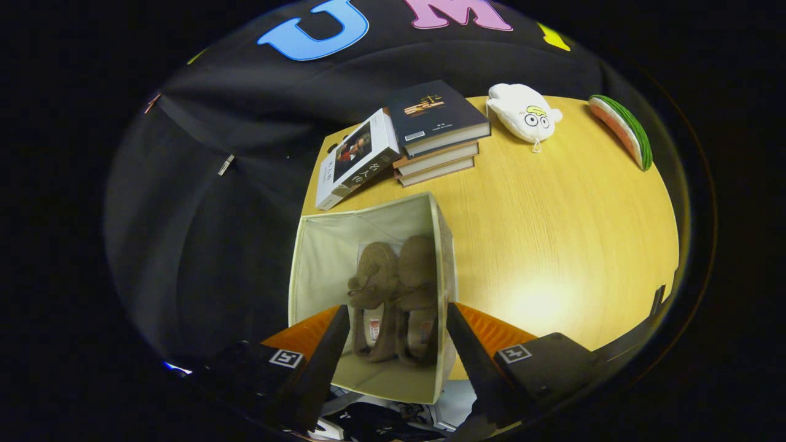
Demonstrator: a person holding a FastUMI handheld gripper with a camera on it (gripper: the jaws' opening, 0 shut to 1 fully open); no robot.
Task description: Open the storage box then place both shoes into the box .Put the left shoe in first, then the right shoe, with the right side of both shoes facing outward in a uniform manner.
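Both brown shoes [396,294] stand side by side inside the open storage box [319,245] at the table's [552,233] near left edge. The gripper [398,331] hangs above them, fingers wide apart, holding nothing. The putting-in step looks done, so next it just needs lifting away.

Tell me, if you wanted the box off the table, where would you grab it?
Probably the box's upright side wall on the open tabletop side, coming from above with open jaws astride its thin rim. The gripper hangs open above both shoes inside.
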